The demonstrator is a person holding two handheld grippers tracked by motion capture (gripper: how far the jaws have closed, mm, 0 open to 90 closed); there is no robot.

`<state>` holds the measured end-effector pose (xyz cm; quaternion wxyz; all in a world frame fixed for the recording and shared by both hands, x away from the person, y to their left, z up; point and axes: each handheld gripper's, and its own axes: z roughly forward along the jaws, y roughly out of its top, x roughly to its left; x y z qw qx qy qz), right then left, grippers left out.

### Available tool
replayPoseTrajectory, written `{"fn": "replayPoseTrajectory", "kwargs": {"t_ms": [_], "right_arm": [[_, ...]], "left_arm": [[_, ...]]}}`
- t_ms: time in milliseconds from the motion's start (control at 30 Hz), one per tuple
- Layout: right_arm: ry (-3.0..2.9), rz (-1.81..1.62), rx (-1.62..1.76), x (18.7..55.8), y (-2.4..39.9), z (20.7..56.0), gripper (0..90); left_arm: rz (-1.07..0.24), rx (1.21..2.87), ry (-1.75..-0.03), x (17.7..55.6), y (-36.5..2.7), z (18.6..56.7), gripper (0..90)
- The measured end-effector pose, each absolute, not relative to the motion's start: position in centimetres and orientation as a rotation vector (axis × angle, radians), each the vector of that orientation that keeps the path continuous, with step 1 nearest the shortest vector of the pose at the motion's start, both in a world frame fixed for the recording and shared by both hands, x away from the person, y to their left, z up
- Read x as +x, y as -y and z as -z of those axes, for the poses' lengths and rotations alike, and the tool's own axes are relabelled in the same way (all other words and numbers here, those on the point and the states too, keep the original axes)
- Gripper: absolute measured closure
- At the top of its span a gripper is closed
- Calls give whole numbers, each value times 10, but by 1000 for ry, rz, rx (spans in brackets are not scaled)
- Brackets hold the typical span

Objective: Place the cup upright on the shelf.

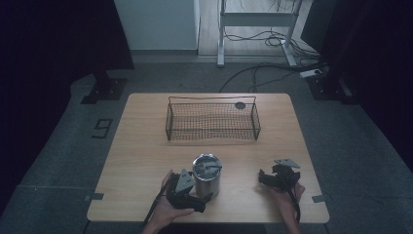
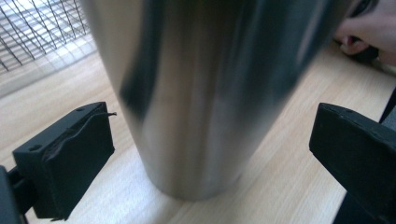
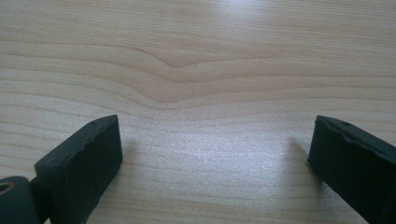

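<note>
While upright, steel tumbler (image 2: pixel 205 93) stands between left claw's (image 2: pixel 210 149) spread jaws.

The high view is dim, with dark corners and a paler floor at the top. In the left gripper view the steel tumbler (image 2: pixel 201 93) is blurred, streaked with soft reflections. The table (image 3: pixel 201 70) in the right gripper view is sharp, glare whitening its top edge, jaw shadows faint.
</note>
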<state>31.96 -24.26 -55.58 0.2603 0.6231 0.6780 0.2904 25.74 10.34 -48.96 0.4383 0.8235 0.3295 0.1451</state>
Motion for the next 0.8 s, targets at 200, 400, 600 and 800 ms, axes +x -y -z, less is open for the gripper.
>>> {"fn": "replayPoseTrajectory", "kwargs": {"t_ms": [200, 400, 600, 800], "right_arm": [[-1832, -787, 1687, 319, 243, 556, 34], [-1830, -786, 1688, 319, 243, 556, 38], [-1826, -787, 1689, 319, 243, 556, 41], [-1823, -787, 1691, 319, 243, 556, 46]], "left_arm": [[-360, 2031, -843, 270, -91, 486, 0], [-401, 2044, -852, 274, -83, 492, 7], [-411, 2023, -842, 274, -84, 494, 33], [-417, 2025, -837, 274, -84, 494, 37]]}}
